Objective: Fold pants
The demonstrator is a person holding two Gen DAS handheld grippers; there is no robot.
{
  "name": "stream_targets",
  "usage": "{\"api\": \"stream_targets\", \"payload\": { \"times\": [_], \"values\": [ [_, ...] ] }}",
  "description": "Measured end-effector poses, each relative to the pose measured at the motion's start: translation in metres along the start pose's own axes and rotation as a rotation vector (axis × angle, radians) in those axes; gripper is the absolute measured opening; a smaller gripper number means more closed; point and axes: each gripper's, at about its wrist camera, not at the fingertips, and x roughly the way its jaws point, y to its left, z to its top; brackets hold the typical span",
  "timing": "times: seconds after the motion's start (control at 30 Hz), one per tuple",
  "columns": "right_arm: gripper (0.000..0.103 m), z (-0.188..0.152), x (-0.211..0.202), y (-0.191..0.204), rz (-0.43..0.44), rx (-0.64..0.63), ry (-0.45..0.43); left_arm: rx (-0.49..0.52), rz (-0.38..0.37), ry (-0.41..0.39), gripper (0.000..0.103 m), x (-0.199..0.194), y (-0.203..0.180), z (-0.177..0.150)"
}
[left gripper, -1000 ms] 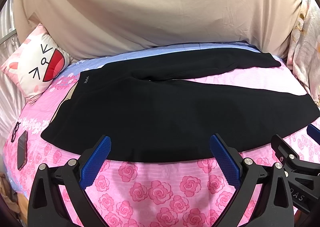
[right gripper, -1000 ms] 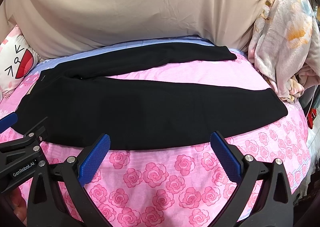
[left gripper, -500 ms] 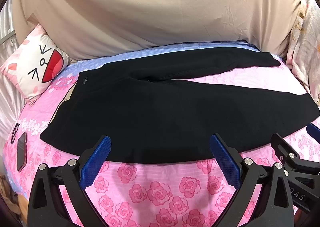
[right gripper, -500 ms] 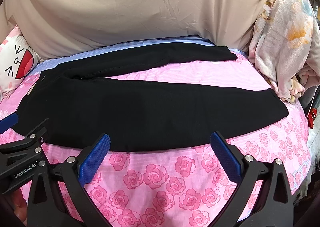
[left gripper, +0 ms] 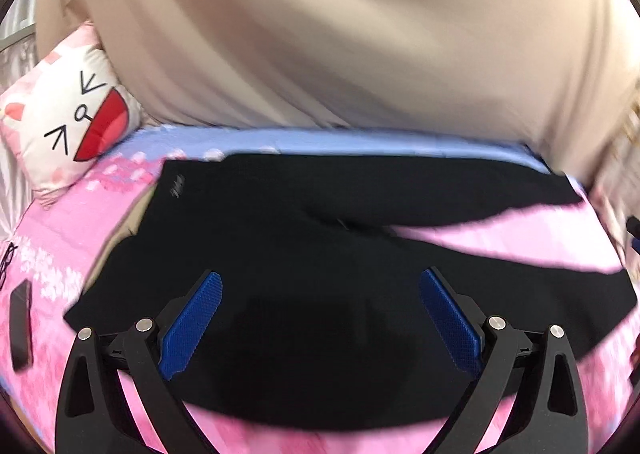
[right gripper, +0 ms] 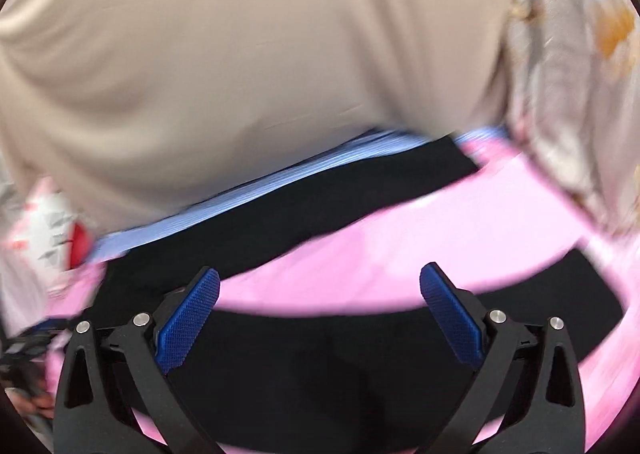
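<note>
Black pants (left gripper: 280, 254) lie flat on a pink rose bedsheet (left gripper: 60, 238), waistband at the left, legs spread apart toward the right. In the left wrist view my left gripper (left gripper: 320, 318) is open above the seat and near thigh of the pants, with nothing between its blue pads (left gripper: 192, 322). My right gripper (right gripper: 320, 318) is open too, hovering over the near leg (right gripper: 360, 366). The far leg (right gripper: 320, 205) runs toward the back right, with pink sheet (right gripper: 400, 254) showing between the legs. Both views are blurred by motion.
A beige cloth (left gripper: 340, 33) hangs behind the bed. A cat-face pillow (left gripper: 72, 121) sits at the back left, and a dark phone (left gripper: 20, 322) lies on the sheet at the left edge. Floral fabric (right gripper: 580, 93) is piled at the right.
Both grippers have moved forward and closer over the pants, from above the sheet's near edge to above the black fabric. Their jaws stay open. The right view has swung and tilted.
</note>
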Motion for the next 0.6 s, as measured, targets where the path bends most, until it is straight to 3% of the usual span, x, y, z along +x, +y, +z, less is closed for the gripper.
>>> {"api": "stream_targets", "payload": {
  "times": [0.23,0.3,0.4,0.6],
  "values": [
    [0.098,0.089,0.127,-0.097,-0.115,0.061,0.175,-0.104,0.024,-0.025,0.097,0.071,0.069,0.068],
    [0.098,0.107,0.161,-0.117,-0.173,0.041,0.208,-0.125,0.078,-0.004,0.097,0.095,0.093,0.085],
    [0.098,0.124,0.191,-0.14,-0.199,0.034,0.226,-0.146,0.094,0.01,0.097,0.126,0.131,0.105],
    [0.098,0.134,0.24,-0.159,-0.229,0.0,0.277,-0.206,0.199,0.12,0.097,0.189,0.196,0.121]
  ]
}}
